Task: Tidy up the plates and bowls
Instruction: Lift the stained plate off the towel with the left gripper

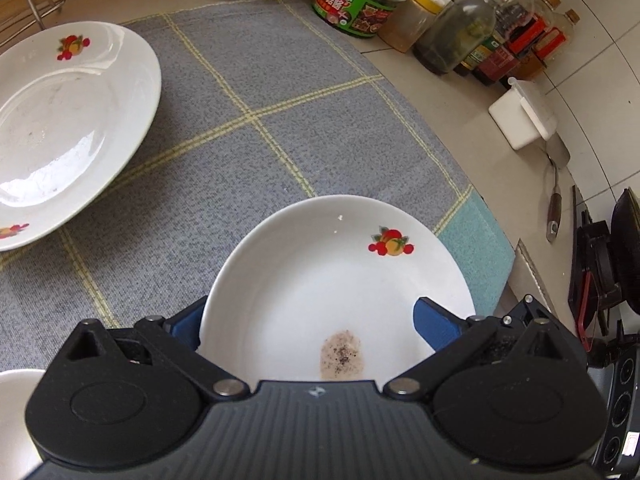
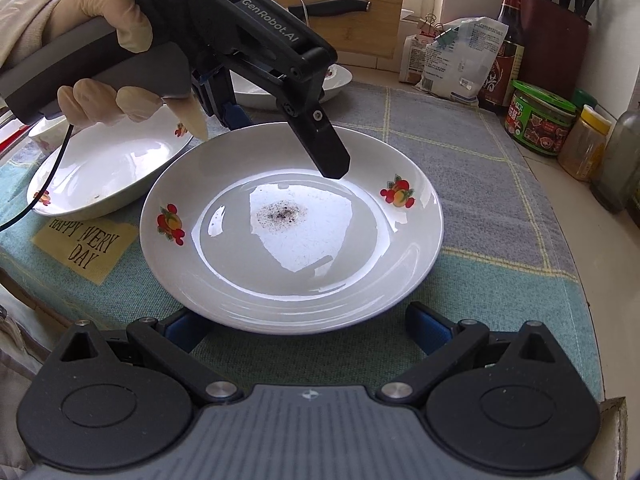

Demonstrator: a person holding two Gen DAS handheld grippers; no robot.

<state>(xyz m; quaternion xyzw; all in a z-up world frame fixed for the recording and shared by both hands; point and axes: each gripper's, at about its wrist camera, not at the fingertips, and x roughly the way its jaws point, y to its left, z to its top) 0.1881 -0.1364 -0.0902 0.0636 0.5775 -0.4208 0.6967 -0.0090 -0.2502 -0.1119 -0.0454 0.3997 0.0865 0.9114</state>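
Stained plate (image 2: 291, 232) btwn open L tongs (image 1: 316, 320), rim maybe touching.

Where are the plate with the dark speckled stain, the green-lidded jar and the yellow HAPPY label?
Stained plate (image 2: 224, 280): right wrist view, bare near rim.
Green-lidded jar (image 2: 538, 122): right wrist view, label front.
Yellow label (image 2: 84, 245): right wrist view, lettering.

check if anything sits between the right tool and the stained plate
Nothing visible does. The near rim of the stained plate lies just ahead of the open right tool. The left tool hangs over the plate's far side, beyond that path.
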